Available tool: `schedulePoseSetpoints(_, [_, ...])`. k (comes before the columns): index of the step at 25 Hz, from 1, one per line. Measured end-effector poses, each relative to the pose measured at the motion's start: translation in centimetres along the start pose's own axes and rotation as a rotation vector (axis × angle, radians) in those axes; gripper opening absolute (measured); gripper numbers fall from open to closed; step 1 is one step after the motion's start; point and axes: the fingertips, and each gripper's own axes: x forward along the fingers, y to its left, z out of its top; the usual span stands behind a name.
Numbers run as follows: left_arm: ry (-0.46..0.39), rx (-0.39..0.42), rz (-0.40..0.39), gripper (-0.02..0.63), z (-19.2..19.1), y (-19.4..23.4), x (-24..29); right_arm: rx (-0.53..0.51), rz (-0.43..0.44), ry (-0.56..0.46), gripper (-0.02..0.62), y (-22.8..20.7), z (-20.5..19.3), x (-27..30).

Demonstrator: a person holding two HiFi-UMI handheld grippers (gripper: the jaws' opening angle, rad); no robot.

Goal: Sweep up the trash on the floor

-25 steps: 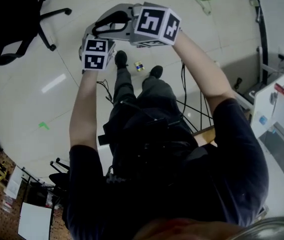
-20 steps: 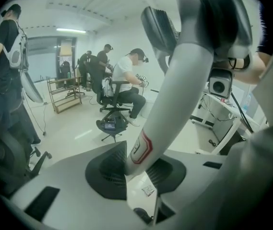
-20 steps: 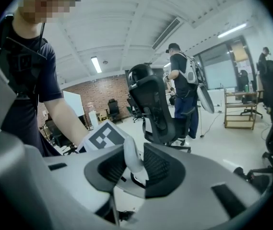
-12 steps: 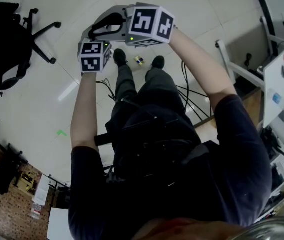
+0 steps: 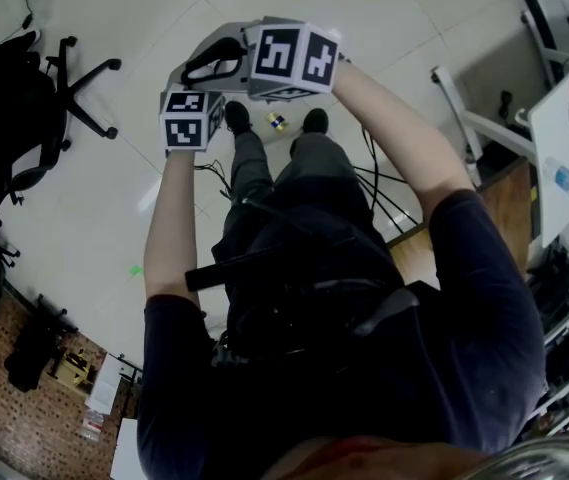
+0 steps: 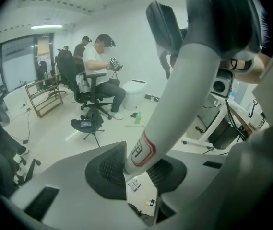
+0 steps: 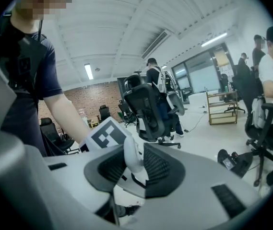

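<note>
A white pole handle (image 6: pixel 174 95) with a red-edged label runs up between the pads of my left gripper (image 6: pixel 135 169), which is shut on it. Its rounded top end (image 7: pixel 132 156) sits between the pads of my right gripper (image 7: pixel 132 170), also shut on it. In the head view both marker cubes, the left (image 5: pixel 191 120) and the right (image 5: pixel 292 58), are held close together above the person's shoes. A small yellow and blue scrap (image 5: pixel 277 121) lies on the floor between the shoes. Below the left jaws I see that scrap (image 6: pixel 150 202) and a pale wrapper (image 6: pixel 134 185).
A black office chair (image 5: pixel 54 78) stands at the left, a white desk frame (image 5: pixel 484 118) at the right, and cables (image 5: pixel 379 193) trail by the legs. Further off are a seated person (image 6: pixel 100 66), a white bin (image 6: pixel 135 92), a green bottle (image 6: pixel 137 117) and a wooden rack (image 6: pixel 40 97).
The person has turned, so the floor has slid across the view and the office chair is further in at the left. Both grippers have swung along together, still close above the shoes.
</note>
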Motion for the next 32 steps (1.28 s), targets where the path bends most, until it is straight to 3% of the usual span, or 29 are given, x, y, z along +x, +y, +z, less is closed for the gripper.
schedulePoseSetpoints(5, [-0.024, -0.044, -0.021, 0.101, 0.0, -1.9, 0.2, 0.011, -0.014, -0.002, 0.117, 0.9, -0.9, -1.5])
schedulePoseSetpoints(10, [-0.044, -0.005, -0.065, 0.103, 0.4, -4.0, 0.4, 0.024, -0.053, 0.014, 0.117, 1.8, -1.5, -3.0])
schedulePoseSetpoints(17, [-0.084, -0.01, -0.145, 0.103, 1.6, -5.1, -0.4, 0.027, -0.125, -0.031, 0.115, 1.8, 0.0, -3.6])
schedulePoseSetpoints(26, [-0.095, 0.009, -0.19, 0.103, 1.9, -6.0, -1.2, 0.012, -0.14, -0.015, 0.115, 2.6, 0.5, -3.8])
schedulePoseSetpoints(32, [-0.083, 0.14, -0.162, 0.089, 1.5, -5.0, -2.0, 0.0, -0.154, -0.042, 0.114, 2.9, 1.5, -2.7])
